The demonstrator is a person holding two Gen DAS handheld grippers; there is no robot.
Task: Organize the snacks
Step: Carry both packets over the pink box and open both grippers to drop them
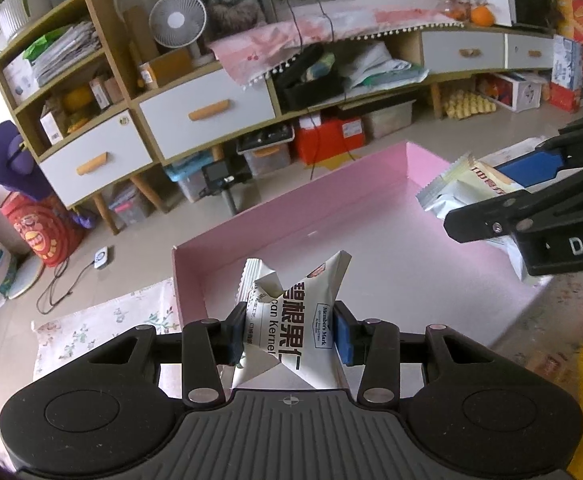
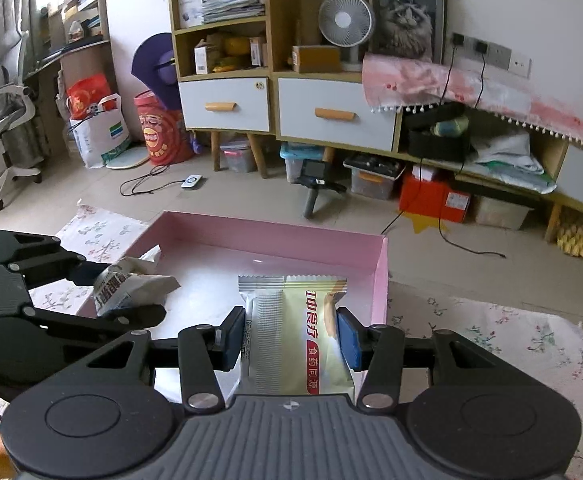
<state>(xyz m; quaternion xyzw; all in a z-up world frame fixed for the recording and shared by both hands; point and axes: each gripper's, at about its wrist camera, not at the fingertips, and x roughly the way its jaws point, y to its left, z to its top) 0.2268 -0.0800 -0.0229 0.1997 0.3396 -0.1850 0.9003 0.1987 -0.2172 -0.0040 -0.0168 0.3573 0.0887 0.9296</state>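
Observation:
My left gripper [image 1: 291, 330] is shut on a crumpled white nut packet [image 1: 291, 320] with black print, held over the near left part of a shallow pink box [image 1: 291, 216]. My right gripper [image 2: 291, 336] is shut on a gold and silver snack packet [image 2: 295, 332], held above the pink box [image 2: 381, 280] near its right wall. In the left wrist view the right gripper [image 1: 531, 204] and its gold and silver packet [image 1: 463, 188] come in from the right. In the right wrist view the left gripper [image 2: 103, 292] with the white packet [image 2: 131, 284] shows at the left. No snack shows on the box floor.
The pink box rests on a floral cloth [image 2: 491, 340] over a low table. Beyond it are floor tiles, a small camera tripod [image 2: 315, 184], cables, storage bins and a long cabinet [image 2: 331, 116] with drawers. Yellow and orange packaging [image 1: 571, 356] lies at the near right.

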